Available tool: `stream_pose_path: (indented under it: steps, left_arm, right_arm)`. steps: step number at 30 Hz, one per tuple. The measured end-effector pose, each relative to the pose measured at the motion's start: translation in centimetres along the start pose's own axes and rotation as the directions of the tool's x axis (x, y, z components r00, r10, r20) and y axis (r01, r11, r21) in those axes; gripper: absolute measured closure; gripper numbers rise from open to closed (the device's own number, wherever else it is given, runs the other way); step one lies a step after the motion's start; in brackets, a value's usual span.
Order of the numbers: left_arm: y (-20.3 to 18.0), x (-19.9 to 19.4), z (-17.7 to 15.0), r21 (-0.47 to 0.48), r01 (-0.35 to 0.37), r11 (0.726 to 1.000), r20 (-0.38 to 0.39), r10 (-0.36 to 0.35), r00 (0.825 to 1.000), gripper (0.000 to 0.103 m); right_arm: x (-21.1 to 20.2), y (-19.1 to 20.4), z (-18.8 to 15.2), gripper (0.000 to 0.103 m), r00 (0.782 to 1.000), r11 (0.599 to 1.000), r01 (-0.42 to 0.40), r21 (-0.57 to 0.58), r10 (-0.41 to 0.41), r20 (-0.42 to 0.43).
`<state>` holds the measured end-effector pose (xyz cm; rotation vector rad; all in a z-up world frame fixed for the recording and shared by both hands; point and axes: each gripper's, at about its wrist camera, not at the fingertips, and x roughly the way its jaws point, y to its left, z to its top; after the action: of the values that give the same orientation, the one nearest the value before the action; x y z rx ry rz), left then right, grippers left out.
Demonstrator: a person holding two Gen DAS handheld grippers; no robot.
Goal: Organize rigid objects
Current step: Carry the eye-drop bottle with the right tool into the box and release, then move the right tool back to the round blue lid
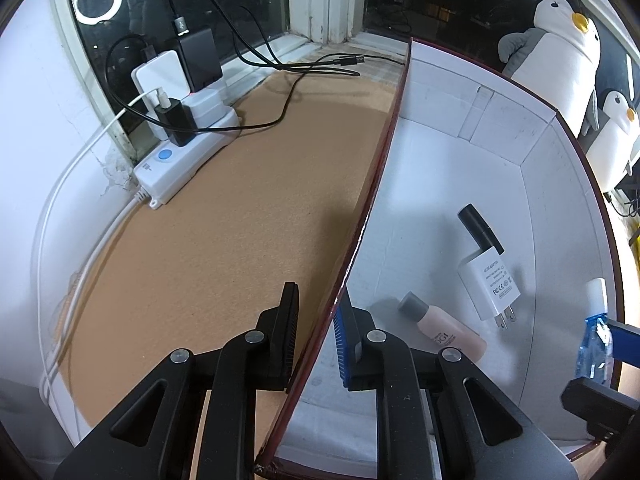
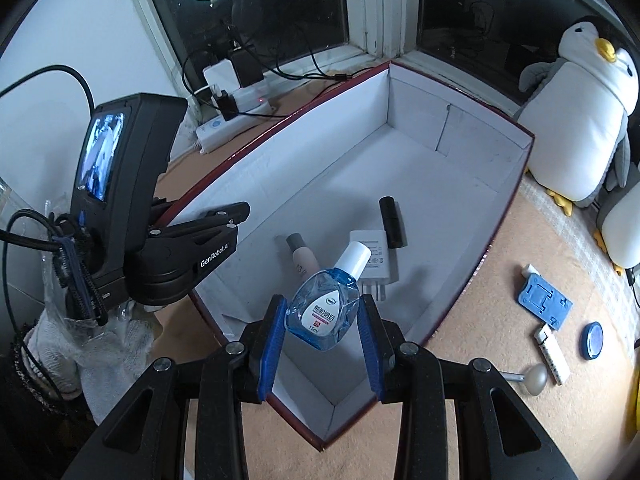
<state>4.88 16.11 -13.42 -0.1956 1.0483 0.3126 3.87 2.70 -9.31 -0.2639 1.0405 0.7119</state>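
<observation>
A white-lined box with a dark red rim stands open on the tan surface. Inside lie a white plug adapter, a black cylinder and a small pink bottle; they also show in the left wrist view: adapter, cylinder, bottle. My right gripper is shut on a blue eye-drop bottle with a white cap, held above the box's near corner. My left gripper is shut on the box's left wall, one finger on each side.
To the right of the box lie a blue flat block, a blue round lid, a white stick and a grey knob. A power strip with chargers and cables sits at the back left. Penguin plush toys stand at the right.
</observation>
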Motion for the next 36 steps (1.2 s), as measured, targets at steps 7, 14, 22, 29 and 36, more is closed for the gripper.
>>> stream_pose_path:
  steps: [7, 14, 22, 29, 36]
  left_arm:
    - [0.0, 0.0, 0.0, -0.001, 0.001, 1.000, 0.000, -0.001, 1.000, 0.088]
    - [-0.1, 0.0, 0.0, -0.002, 0.001, 1.000, 0.000, -0.001, 1.000, 0.088]
    - [0.0, 0.0, 0.0, -0.001, 0.001, 1.000, 0.000, -0.001, 1.000, 0.088]
    - [0.0, 0.0, 0.0, 0.000, 0.001, 1.000, -0.001, -0.001, 1.000, 0.088]
    - [0.1, -0.1, 0.0, -0.002, 0.003, 1.000, -0.007, -0.003, 1.000, 0.088]
  right_arm:
    - [1.3, 0.3, 0.6, 0.071, 1.000, 1.000, 0.006, -0.017, -0.006, -0.019]
    - [2.6, 0.1, 0.9, 0.071, 0.999, 1.000, 0.013, -0.017, -0.013, -0.046]
    - [2.9, 0.0, 0.9, 0.069, 0.998, 1.000, 0.012, -0.012, -0.013, -0.058]
    - [2.3, 0.1, 0.9, 0.064, 0.999, 1.000, 0.013, -0.003, -0.013, -0.040]
    - [0.4, -0.8, 0.4, 0.064, 1.000, 0.999, -0.013, 0.053, 0.013, 0.000]
